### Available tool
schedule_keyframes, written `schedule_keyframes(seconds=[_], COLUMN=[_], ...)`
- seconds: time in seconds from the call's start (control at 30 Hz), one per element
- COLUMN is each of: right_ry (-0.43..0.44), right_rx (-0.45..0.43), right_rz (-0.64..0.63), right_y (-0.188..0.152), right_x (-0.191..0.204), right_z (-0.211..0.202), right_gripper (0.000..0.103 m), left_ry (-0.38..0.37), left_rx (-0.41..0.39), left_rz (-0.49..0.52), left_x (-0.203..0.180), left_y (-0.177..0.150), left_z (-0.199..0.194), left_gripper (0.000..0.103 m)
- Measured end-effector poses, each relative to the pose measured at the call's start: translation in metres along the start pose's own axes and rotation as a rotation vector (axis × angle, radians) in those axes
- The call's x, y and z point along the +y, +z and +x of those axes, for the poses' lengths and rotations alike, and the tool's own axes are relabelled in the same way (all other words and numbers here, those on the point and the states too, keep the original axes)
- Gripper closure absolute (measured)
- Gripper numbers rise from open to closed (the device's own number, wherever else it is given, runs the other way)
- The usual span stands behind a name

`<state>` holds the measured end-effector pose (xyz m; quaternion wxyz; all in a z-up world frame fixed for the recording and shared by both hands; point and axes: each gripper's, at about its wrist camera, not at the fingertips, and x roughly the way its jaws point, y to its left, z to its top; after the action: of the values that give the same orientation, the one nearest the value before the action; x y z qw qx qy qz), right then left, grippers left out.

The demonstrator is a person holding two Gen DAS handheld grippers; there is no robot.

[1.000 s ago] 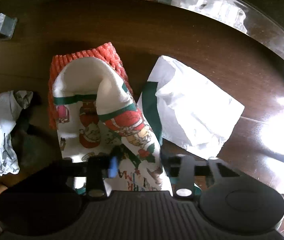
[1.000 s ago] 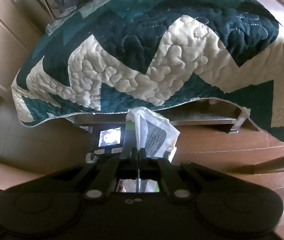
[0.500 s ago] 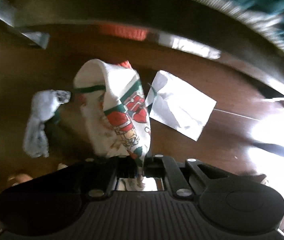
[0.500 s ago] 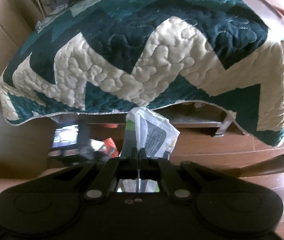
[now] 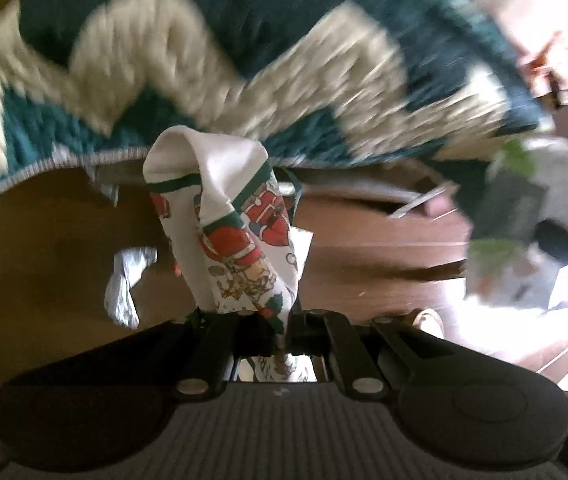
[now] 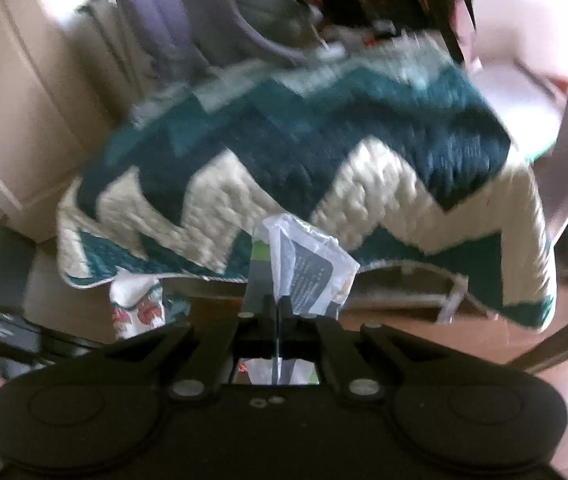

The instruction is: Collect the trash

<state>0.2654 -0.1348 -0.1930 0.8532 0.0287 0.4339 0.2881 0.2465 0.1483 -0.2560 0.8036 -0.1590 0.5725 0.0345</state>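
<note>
Fingers of the left gripper are pinched on the printed paper napkin, which a second ago lay on the dark wooden floor with the fingers spread around it. Now it hangs upright in front of the zigzag quilt, clear of the floor, and the view is streaked with motion (so the lift is under way). A crumpled foil scrap lies on the floor towards the left edge of this view, and a corner of white paper peeps out just behind the napkin; both remain uncollected. At the far right, blurred, hangs the other gripper's load.

From the right wrist, the right gripper keeps its fingers pressed together on a clear plastic wrapper, as it did a second ago, though the camera has tilted up to take in more of the quilt. The napkin appears low on the left. Both hands are now loaded, so a drop-off seems likely before more picking.
</note>
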Motion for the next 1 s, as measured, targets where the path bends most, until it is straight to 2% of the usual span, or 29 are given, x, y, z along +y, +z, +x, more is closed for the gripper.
schedule_keyframes(seconds=[0.2, 0.4, 0.63, 1.0], right_ry=[-0.002, -0.063, -0.161, -0.399], right_rx=[-0.082, -0.208, -0.36, -0.58], right_rz=[-0.059, -0.101, -0.14, -0.122], right_y=[0.007, 0.026, 0.05, 0.091], right_x=[0.015, 0.01, -0.008, -0.057], right_z=[-0.08, -0.177, -0.287, -0.422], right_gripper=[0.103, 0.103, 0.103, 0.103], left_ry=[-0.082, -0.174, -0.295, -0.463], left_rx=[-0.132, -0.253, -0.394, -0.584], left_rz=[0.085, 0.199, 0.354, 0.589], left_x=[-0.035, -0.104, -0.208, -0.377], left_y=[0.006, 0.017, 0.036, 0.061], left_z=[-0.084, -0.161, -0.246, -0.372], left_gripper=[0.099, 0.099, 0.099, 0.099])
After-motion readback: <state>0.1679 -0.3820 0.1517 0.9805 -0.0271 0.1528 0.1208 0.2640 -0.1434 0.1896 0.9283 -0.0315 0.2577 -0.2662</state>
